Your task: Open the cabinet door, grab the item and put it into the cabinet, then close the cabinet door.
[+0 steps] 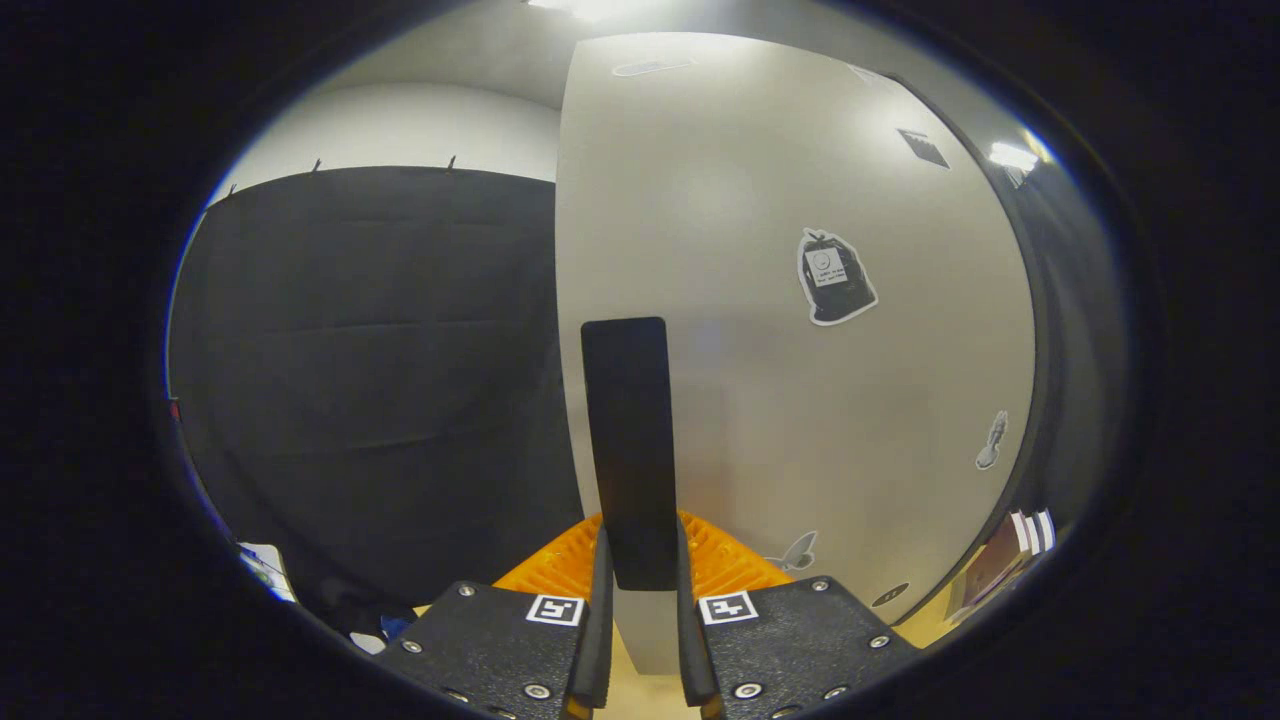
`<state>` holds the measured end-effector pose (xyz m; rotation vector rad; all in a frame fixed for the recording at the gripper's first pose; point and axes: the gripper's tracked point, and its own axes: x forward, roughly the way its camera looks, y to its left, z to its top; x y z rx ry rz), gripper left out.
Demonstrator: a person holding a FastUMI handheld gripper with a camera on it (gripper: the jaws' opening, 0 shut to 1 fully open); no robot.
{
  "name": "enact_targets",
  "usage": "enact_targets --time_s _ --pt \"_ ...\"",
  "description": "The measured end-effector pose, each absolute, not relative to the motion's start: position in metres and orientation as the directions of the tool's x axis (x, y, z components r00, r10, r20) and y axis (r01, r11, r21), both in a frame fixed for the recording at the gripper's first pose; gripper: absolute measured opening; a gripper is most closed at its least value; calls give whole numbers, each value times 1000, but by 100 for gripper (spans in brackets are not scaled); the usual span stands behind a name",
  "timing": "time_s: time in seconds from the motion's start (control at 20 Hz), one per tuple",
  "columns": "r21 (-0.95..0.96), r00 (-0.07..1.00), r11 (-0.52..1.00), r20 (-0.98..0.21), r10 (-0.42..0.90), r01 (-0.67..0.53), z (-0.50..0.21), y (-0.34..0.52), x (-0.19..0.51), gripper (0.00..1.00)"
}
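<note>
cabinet door: pale grey panel, standing just ahead of the claw, its near edge running vertically from top to bottom beside the handle. door handle: flat dark upright bar mounted at that edge, its lower end sitting between the two fingers. claw: fingers nearly together, one on each side of the handle's lower end and pressing on it, so the claw is clamped on the handle. orange ribbed part: shows behind the fingers on both sides of the handle; what it belongs to cannot be told. stickers on the door face: a dark bag-shaped sticker in the upper half, a small pale figure sticker toward the far edge, a small butterfly-shaped sticker low down near the fingers. black cloth wall: hangs beyond the door's near edge, with a white wall above it. desk: a strip of light wood tone under the fingers. item to be stored: cannot be told from this view.
</note>
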<state>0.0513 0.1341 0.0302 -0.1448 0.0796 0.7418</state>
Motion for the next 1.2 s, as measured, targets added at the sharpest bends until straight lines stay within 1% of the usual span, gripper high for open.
enact_targets --time_s 0.45,0.75,1.0,1.2 --pt "-89 606 599 -146 782 -795 30 118 43 28" --pt "-89 564 557 -144 813 -826 34 98 34 28" --pt "-94 561 553 -148 815 -828 37 74 25 29" --pt "-101 603 594 -144 785 -798 39 60 27 29"
